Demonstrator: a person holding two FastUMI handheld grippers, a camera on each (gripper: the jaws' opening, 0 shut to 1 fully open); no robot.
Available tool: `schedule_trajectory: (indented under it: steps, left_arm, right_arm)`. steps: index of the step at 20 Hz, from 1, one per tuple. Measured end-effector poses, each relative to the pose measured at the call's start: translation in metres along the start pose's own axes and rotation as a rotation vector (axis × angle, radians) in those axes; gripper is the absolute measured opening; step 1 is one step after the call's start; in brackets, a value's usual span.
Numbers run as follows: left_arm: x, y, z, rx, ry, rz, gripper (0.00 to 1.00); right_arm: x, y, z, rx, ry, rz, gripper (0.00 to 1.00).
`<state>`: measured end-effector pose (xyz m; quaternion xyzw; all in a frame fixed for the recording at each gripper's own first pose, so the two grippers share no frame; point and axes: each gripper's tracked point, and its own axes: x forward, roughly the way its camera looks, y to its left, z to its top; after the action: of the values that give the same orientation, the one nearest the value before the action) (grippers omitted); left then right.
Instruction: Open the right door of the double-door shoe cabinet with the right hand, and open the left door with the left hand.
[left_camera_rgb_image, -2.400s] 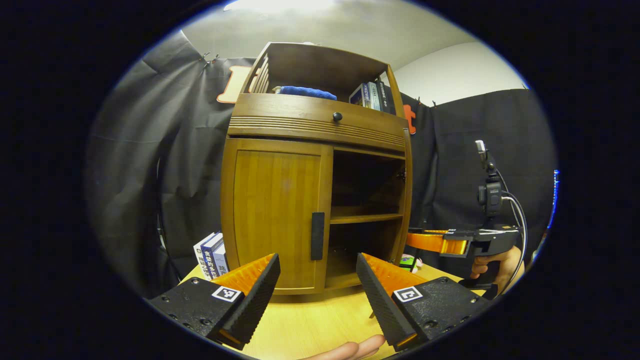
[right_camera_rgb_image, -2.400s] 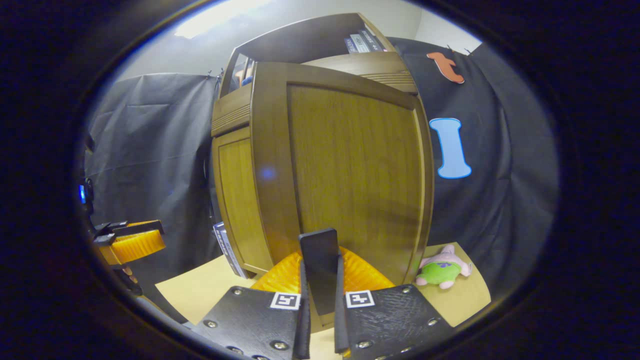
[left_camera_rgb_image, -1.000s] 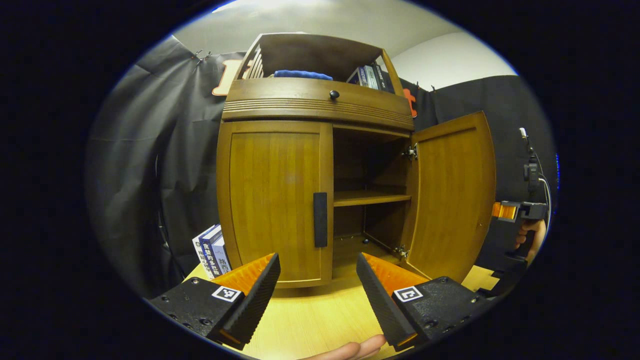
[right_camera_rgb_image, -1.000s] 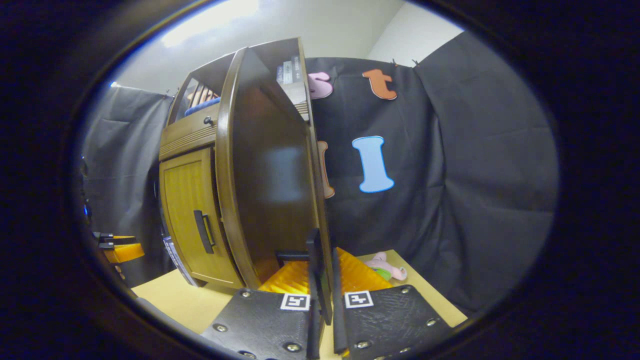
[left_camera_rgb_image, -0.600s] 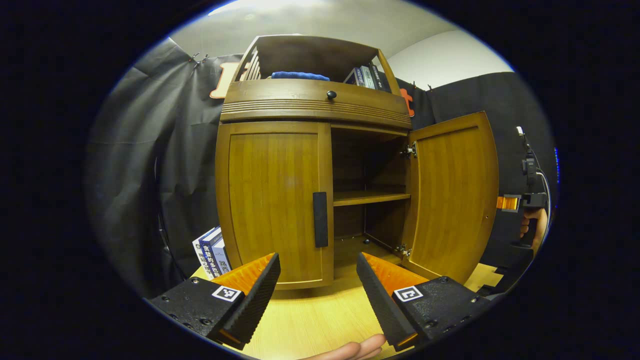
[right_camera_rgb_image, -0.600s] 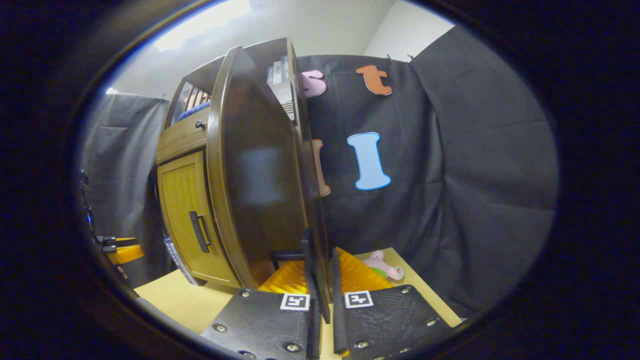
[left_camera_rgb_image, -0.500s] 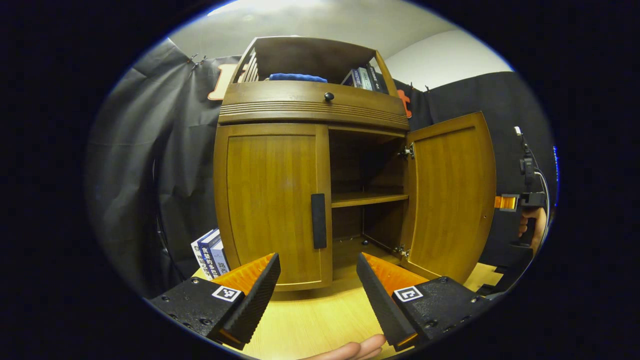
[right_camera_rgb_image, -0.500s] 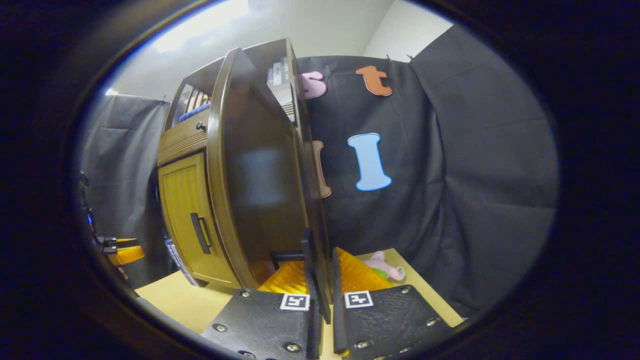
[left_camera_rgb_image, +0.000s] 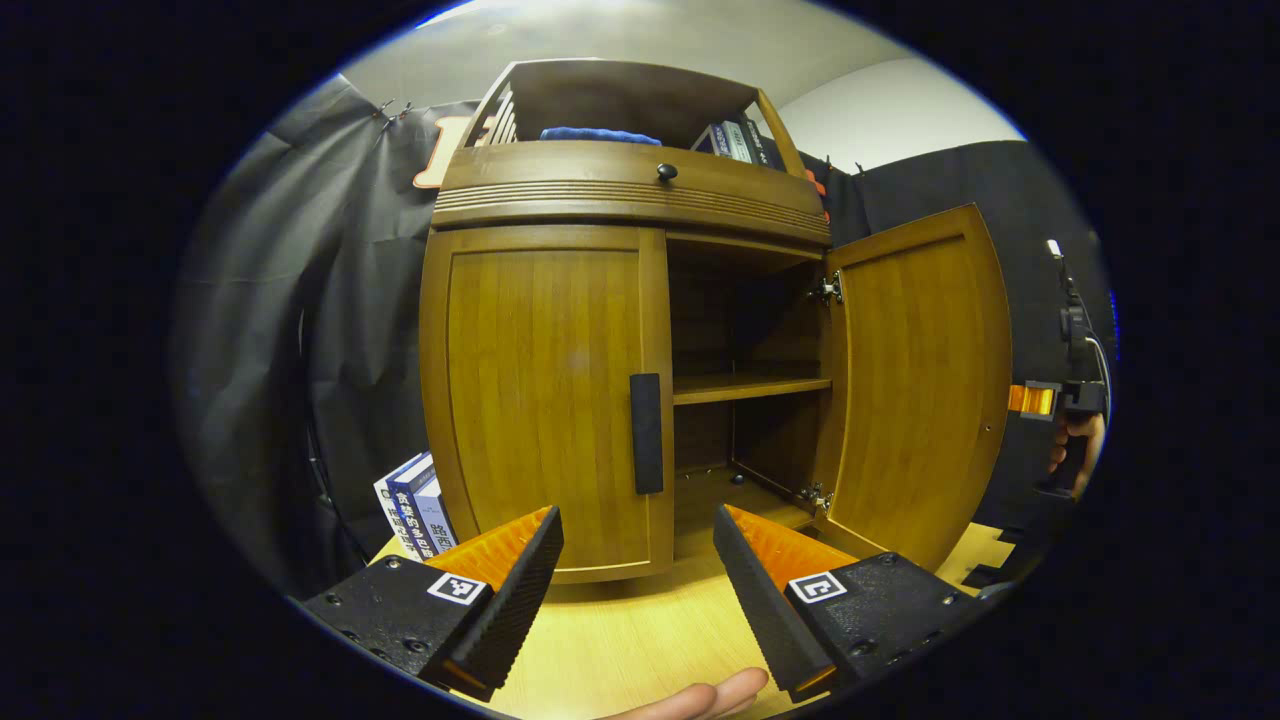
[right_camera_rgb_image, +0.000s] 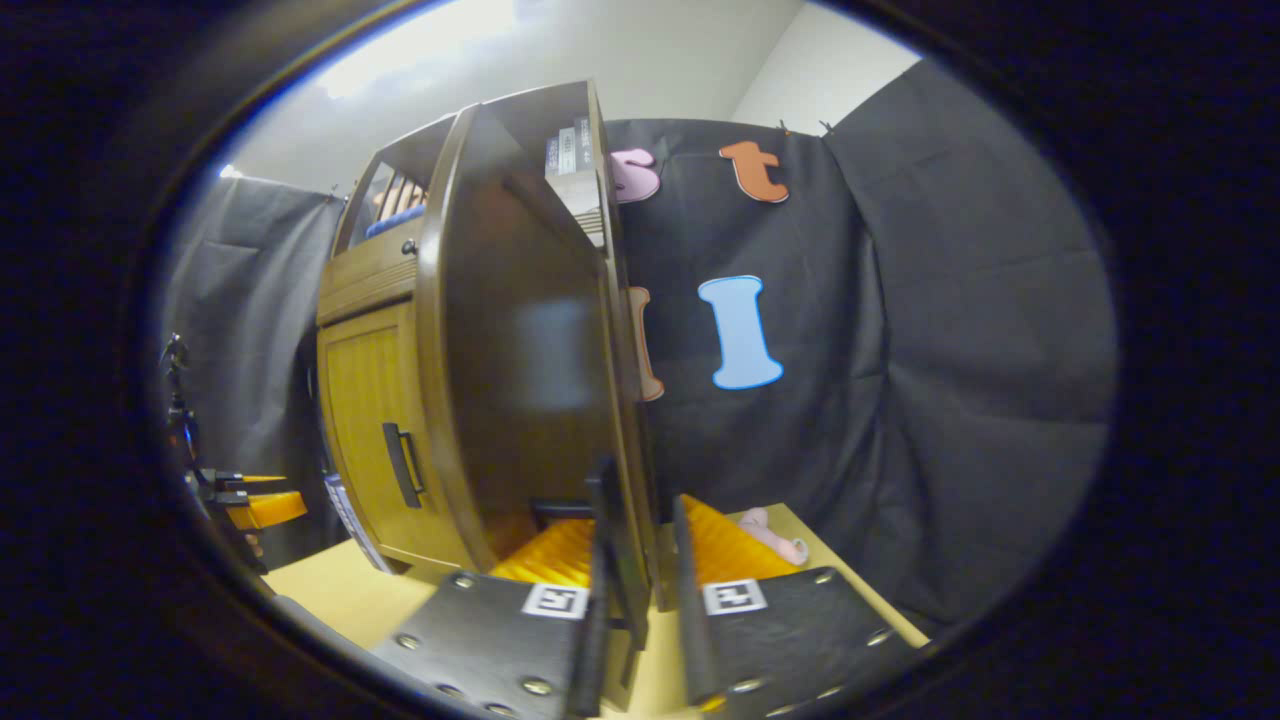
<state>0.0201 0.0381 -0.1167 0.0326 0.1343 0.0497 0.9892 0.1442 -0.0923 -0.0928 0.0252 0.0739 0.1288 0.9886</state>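
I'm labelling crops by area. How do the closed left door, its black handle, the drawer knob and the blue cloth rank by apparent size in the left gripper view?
1. left door
2. black handle
3. blue cloth, partly hidden
4. drawer knob

A staged recording booth got up like a home corner: black cloth (left_camera_rgb_image: 300, 300) pinned up as walls, plain white room wall (left_camera_rgb_image: 900, 120) behind, and a wooden shoe cabinet (left_camera_rgb_image: 540, 380) on a pale worktop (left_camera_rgb_image: 620, 640) (books (left_camera_rgb_image: 415, 505) beside it, a plush toy (right_camera_rgb_image: 775, 535) too).
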Motion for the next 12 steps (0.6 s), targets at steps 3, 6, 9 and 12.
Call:
schedule_trajectory:
  steps: [3, 6, 9, 12]
  left_arm:
    - [0.007, 0.000, 0.001, -0.002, -0.019, -0.019, 0.92]
    - [0.015, -0.001, 0.004, -0.004, -0.044, -0.040, 0.92]
    - [0.028, 0.000, 0.001, 0.000, -0.025, -0.031, 0.94]
    - [0.054, -0.004, 0.010, 0.002, -0.045, -0.034, 0.94]
  right_arm:
    - [-0.006, -0.012, 0.002, -0.031, -0.012, -0.038, 0.54]
    - [-0.017, -0.021, 0.007, -0.051, -0.020, -0.047, 0.84]
    - [-0.035, -0.047, 0.016, -0.050, -0.044, -0.106, 0.79]
    - [-0.059, -0.042, 0.037, 0.053, -0.105, -0.074, 0.88]
